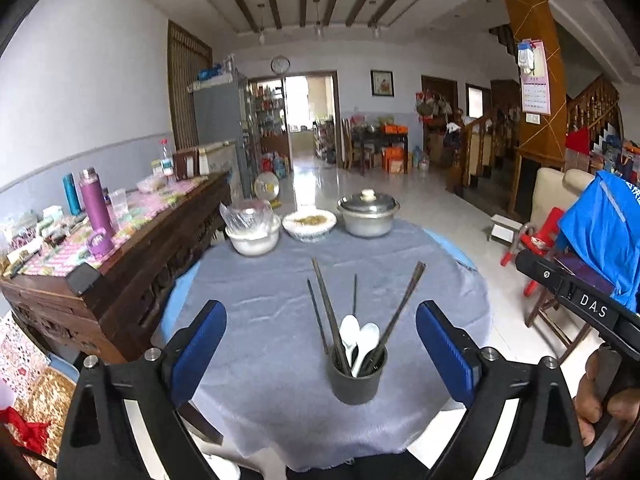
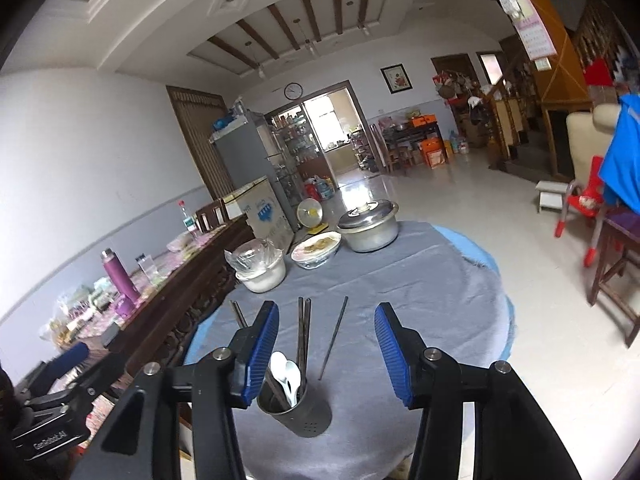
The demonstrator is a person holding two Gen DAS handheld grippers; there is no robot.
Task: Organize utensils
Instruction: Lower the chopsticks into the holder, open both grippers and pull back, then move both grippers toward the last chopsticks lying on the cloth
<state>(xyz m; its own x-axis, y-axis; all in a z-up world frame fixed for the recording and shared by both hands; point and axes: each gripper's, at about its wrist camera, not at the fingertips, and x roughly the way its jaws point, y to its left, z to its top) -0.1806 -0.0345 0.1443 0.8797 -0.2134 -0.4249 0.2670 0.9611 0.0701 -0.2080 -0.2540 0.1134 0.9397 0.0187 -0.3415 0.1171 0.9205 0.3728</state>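
on the round table under a wrinkled grey cloth (image 1: 260,344), things run left to right like this. at the far left edge stands a white bowl covered with clear plastic film (image 1: 253,232), next to it a shallow patterned dish of pale food (image 1: 309,224), then a lidded metal pot (image 1: 368,214).

nearer the cameras, the left gripper (image 1: 320,354) has its blue-padded fingers (image 1: 198,350) spread wide, nothing pressed between them. framed in that gap stands the dark cylindrical utensil holder (image 1: 356,380), upright on the cloth, apart from both pads. inside it lean several dark wooden chopsticks (image 1: 326,312), fanned outward, and two white plastic spoons (image 1: 360,344) with bowls up.

in the right wrist view the right gripper (image 2: 326,350) stands part open and empty; the holder (image 2: 296,408) sits low between its fingers, close by the left pad; whether it touches, i cannot tell. at the far right of the left view, a hand (image 1: 600,404) grips the right gripper's handle.
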